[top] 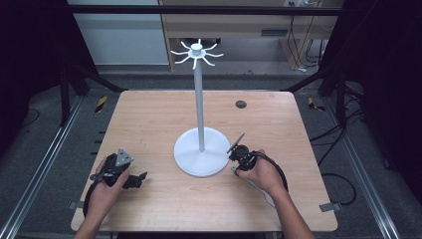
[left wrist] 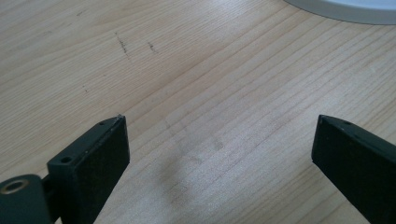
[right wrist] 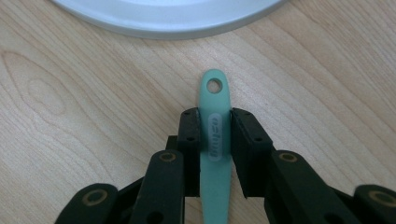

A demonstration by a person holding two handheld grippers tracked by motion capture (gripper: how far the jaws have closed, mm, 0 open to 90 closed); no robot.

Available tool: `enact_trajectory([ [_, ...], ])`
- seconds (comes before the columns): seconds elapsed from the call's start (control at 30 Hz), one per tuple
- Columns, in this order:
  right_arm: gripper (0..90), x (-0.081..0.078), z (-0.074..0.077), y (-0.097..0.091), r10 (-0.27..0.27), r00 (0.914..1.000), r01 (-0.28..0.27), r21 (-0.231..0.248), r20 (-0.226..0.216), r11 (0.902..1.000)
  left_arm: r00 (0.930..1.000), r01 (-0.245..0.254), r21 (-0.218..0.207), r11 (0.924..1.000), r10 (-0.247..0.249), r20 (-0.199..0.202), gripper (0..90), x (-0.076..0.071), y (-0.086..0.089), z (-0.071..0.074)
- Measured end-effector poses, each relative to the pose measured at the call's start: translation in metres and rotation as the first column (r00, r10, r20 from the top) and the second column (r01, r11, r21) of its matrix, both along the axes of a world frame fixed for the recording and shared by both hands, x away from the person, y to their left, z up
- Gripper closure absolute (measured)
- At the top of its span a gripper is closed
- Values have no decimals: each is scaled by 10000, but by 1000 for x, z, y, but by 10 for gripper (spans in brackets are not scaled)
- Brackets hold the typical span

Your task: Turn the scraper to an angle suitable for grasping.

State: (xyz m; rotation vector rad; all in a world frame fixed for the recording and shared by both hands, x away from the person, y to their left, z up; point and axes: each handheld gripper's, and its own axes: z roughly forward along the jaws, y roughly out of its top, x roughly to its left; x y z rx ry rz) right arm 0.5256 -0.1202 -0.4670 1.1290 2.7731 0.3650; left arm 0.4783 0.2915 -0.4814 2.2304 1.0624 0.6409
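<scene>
A mint-green utensil handle [right wrist: 214, 93] with a hole at its tip lies low over the wooden table. My right gripper [right wrist: 215, 116] is shut on it, one pad on each side. The handle tip points at the round white base [right wrist: 163, 14] of a stand. From the high view, the right gripper [top: 239, 162] sits at the base's right edge, and a bit of the green handle [top: 233, 170] shows by it. My left gripper [top: 139, 178] rests at the front left, and its jaws [left wrist: 219, 140] stand wide open over bare wood.
The white stand [top: 200, 109] rises from its base [top: 201, 152] at the table's middle, with several curved hooks [top: 197, 52] at the top. A dark round grommet [top: 241, 104] is set into the table [top: 149, 119] at the back right. Black frame posts flank the table.
</scene>
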Motion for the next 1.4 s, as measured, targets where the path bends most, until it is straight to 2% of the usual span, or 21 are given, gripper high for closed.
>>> enact_trajectory([
  [0.1, 745, -1, 3, -3, -170, 9998, 168, 197, 107, 9997, 10000, -20, -8, 10000, 20, 0, 39, 0, 0, 0],
  [0.17, 745, -4, 12, -12, -332, 9988, 306, 675, 368, 9973, 10000, -24, -12, 10000, 24, 6, 39, 0, 1, 0],
  [0.23, 745, -5, 16, -14, -449, 9980, 410, 839, 446, 9956, 10000, -19, -6, 10000, 19, 5, 39, 0, 0, 0],
  [0.3, 746, -9, 31, -25, -595, 9944, 480, 1289, 873, 9905, 10000, 3, 17, 10000, -3, -7, 39, 0, 0, 0],
  [0.37, 746, -10, 35, -26, -714, 9934, 582, 1412, 903, 9883, 10000, -5, 26, 10000, 5, 0, 39, 0, 0, 0],
  [0.47, 747, -16, 54, -38, -1023, 9842, 725, 1986, 1445, 9774, 10000, -4, 19, 10000, 4, 6, 39, 0, 0, 0],
  [0.53, 747, -16, 57, -40, -1021, 9825, 691, 2045, 1557, 9764, 10000, -12, 29, 10000, 12, -11, 39, 0, 0, 0],
  [0.7, 748, -20, 75, -49, -1463, 9683, 912, 2584, 2026, 9617, 10000, -17, 21, 10000, 17, -13, 39, 0, 0, 0],
  [0.83, 749, -21, 89, -54, -1630, 9559, 921, 2776, 2443, 9563, 10000, -7, 9, 10000, 7, -7, 39, 0, 0, -1],
  [0.87, 749, -21, 95, -57, -1680, 9495, 874, 2908, 2650, 9528, 10000, -10, 10, 10000, 10, -8, 39, 0, 0, -1],
  [0.93, 749, -22, 97, -58, -1736, 9468, 889, 2980, 2711, 9504, 10000, -16, 4, 10000, 16, -2, 39, 0, 0, -1],
  [1.0, 749, -23, 105, -60, -1816, 9369, 837, 3126, 2988, 9462, 10000, -20, 18, 10000, 20, -12, 39, 0, 0, -1],
  [1.23, 749, -26, 124, -64, -2053, 9135, 749, 3507, 3512, 9335, 10000, -10, 20, 10000, 10, -4, 39, 0, 0, -1],
  [1.4, 749, -27, 132, -64, -2191, 9025, 718, 3722, 3708, 9254, 10000, -13, 11, 10000, 13, -8, 39, 0, 0, -1],
])
